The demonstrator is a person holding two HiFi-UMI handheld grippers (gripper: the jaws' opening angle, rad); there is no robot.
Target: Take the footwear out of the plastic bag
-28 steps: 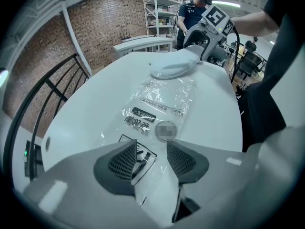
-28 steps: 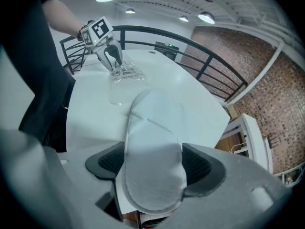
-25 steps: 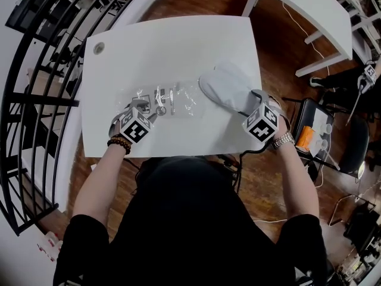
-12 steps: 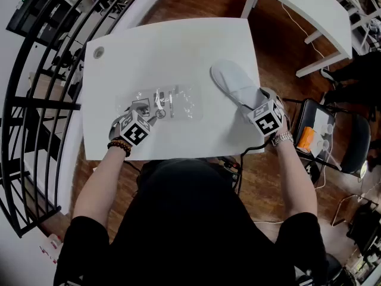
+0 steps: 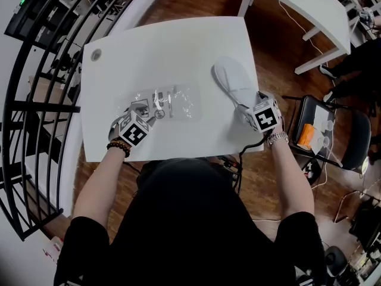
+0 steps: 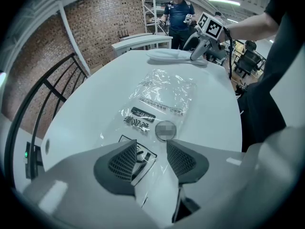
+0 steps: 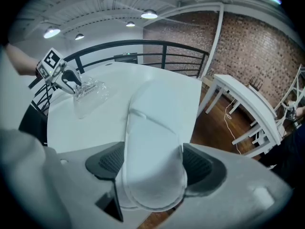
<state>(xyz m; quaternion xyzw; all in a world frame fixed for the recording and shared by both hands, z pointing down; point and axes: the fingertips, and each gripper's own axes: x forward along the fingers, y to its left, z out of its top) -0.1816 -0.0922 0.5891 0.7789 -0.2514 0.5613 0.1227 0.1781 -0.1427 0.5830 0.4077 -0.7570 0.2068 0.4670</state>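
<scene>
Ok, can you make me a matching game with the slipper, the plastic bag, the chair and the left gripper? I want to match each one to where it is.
Things:
1. slipper
2. plastic bag
3. chair
4. left gripper

Places:
A. on the wood floor, beside the table
B. between the right gripper's jaws
C. jaws apart over the bag's corner
D. lying flat and see-through on the table

Pairs: 1-B, 2-D, 3-A, 4-C

Right claw (image 7: 153, 162) clasps a white slipper (image 7: 151, 123) by one end.
</scene>
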